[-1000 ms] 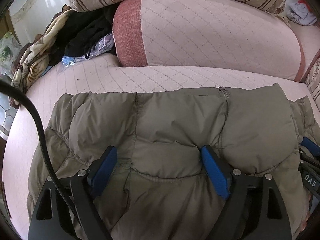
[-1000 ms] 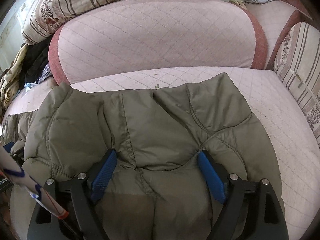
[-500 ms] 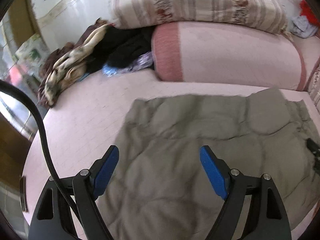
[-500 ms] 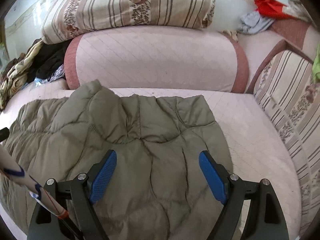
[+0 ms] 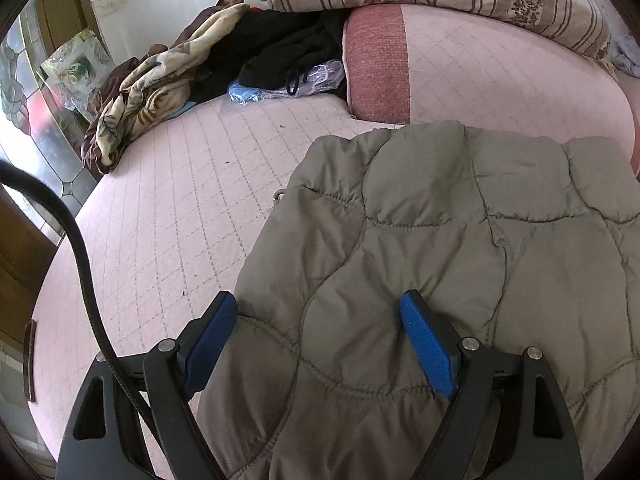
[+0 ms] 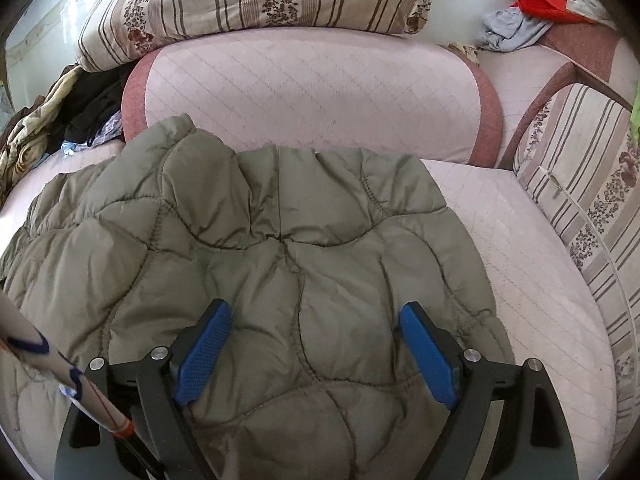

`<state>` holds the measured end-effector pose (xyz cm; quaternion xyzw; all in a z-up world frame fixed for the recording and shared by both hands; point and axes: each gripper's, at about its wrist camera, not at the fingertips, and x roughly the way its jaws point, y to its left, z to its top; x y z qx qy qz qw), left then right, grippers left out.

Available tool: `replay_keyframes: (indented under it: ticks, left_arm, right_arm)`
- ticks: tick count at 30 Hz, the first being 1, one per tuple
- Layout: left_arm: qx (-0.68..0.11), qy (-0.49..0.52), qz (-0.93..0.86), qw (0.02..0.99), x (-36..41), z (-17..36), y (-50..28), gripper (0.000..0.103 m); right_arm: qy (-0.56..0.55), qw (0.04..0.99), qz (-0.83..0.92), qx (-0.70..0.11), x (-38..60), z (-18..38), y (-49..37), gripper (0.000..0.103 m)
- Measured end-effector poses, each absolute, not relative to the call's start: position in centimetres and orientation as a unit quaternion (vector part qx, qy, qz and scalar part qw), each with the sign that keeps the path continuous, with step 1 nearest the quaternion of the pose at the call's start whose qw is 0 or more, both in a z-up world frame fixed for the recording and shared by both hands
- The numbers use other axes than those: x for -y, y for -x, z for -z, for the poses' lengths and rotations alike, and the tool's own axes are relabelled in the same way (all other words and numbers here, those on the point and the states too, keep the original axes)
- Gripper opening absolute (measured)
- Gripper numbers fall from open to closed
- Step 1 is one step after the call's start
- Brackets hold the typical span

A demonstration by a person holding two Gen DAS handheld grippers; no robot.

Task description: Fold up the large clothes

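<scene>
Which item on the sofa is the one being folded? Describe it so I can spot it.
Start at the pink quilted sofa seat, in front of the big pink back cushion. The jacket lies spread there, under both open grippers. It is olive, puffy and stitched in wavy quilting, unlike the crumpled dark and floral pile in the far left corner.

Free bed [image 5: 168,208] L of jacket [image 5: 440,240]; bolster [image 6: 312,84] blocks behind.

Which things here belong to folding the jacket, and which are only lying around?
For the job:
olive quilted jacket
left gripper, jaws open
right gripper, jaws open

Lying about:
striped floral quilt
pile of dark clothes
red cloth
</scene>
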<state>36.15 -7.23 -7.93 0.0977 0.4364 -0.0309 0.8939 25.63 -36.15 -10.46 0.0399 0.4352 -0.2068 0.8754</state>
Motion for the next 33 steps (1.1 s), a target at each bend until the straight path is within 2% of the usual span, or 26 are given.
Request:
replay_keyframes:
  ticks: [19,33]
  left_arm:
    - [-0.439,-0.087,0.026,0.894,7.2,8.8,-37.1,0.085]
    - [-0.426,-0.088,0.038,0.899,5.1,2.2,-31.9,0.084]
  right_arm:
    - [-0.025,0.872,0.219,-0.437,36.1,11.8,-26.6,0.095]
    - [-0.085,0.865,0.237,-0.434,41.8,6.2,-20.9,0.096]
